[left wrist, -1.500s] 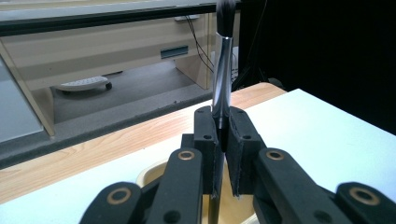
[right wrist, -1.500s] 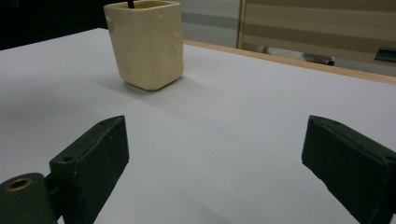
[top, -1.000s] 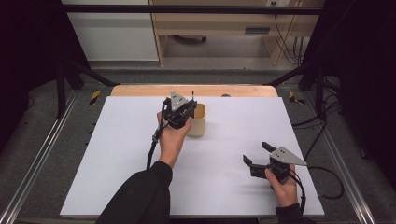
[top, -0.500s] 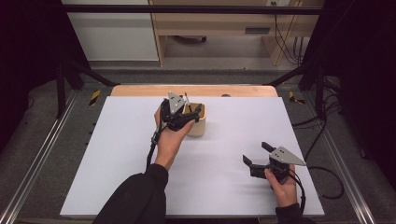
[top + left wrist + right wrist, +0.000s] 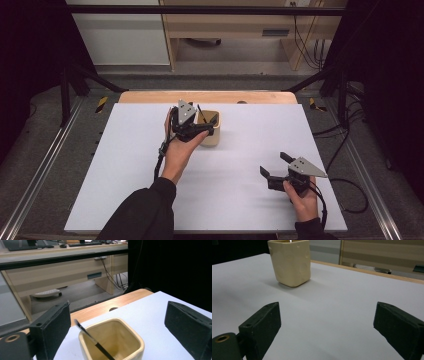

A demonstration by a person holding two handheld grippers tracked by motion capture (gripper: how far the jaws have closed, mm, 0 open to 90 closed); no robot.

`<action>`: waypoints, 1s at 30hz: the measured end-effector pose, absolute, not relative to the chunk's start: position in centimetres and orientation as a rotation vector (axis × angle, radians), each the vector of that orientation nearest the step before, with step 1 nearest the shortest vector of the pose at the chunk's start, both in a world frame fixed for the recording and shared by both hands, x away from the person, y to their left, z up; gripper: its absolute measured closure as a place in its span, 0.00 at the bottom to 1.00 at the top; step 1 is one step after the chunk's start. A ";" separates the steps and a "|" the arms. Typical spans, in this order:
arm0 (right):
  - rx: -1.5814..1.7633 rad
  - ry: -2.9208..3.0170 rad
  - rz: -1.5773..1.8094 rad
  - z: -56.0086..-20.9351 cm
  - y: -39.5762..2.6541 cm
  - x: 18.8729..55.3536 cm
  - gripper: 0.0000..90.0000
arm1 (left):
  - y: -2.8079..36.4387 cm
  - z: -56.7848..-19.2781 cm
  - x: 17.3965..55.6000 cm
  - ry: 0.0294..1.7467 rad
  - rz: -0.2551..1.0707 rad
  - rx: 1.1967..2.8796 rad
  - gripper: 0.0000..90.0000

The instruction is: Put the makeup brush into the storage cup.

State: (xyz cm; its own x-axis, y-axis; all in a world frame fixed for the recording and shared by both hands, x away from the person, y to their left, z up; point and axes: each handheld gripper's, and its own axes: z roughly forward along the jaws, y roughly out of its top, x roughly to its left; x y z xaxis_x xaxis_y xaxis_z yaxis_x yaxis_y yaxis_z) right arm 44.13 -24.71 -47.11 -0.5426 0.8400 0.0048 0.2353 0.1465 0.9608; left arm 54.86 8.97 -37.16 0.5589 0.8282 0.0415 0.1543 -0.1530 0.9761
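A cream square cup [image 5: 214,138] [image 5: 130,346] [image 5: 290,262] stands on the white mat [image 5: 125,165] near the far middle. A thin black stick [image 5: 200,111] [image 5: 93,340] leans inside it, its top against the rim. My left gripper [image 5: 202,127] [image 5: 118,312] hovers just left of and above the cup. Its jaws have just been opening and now stand wide either side of the cup, touching neither cup nor stick. My right gripper [image 5: 275,164] [image 5: 327,315] rests low at the near right, open, with bare mat between its jaws.
The wooden table edge [image 5: 210,96] shows beyond the mat. Metal rails [image 5: 40,175] run along both sides. A desk [image 5: 235,30] and cables [image 5: 305,35] lie on the floor side behind. Open mat spreads between the cup and the right gripper.
The left gripper has let go of the black stick, which now leans in the cup, and has shifted slightly left. The right gripper has not moved.
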 end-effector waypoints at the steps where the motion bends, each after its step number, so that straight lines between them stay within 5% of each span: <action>1: 1.025 1.874 1.414 -47.1 -24.7 44.1 0.09 | 8.9 -37.2 54.8 0.838 0.728 1.646 0.05; 30: 1.027 1.874 1.412 -47.1 -24.7 44.2 0.09 | 10.4 -37.2 53.5 0.768 0.664 1.659 0.03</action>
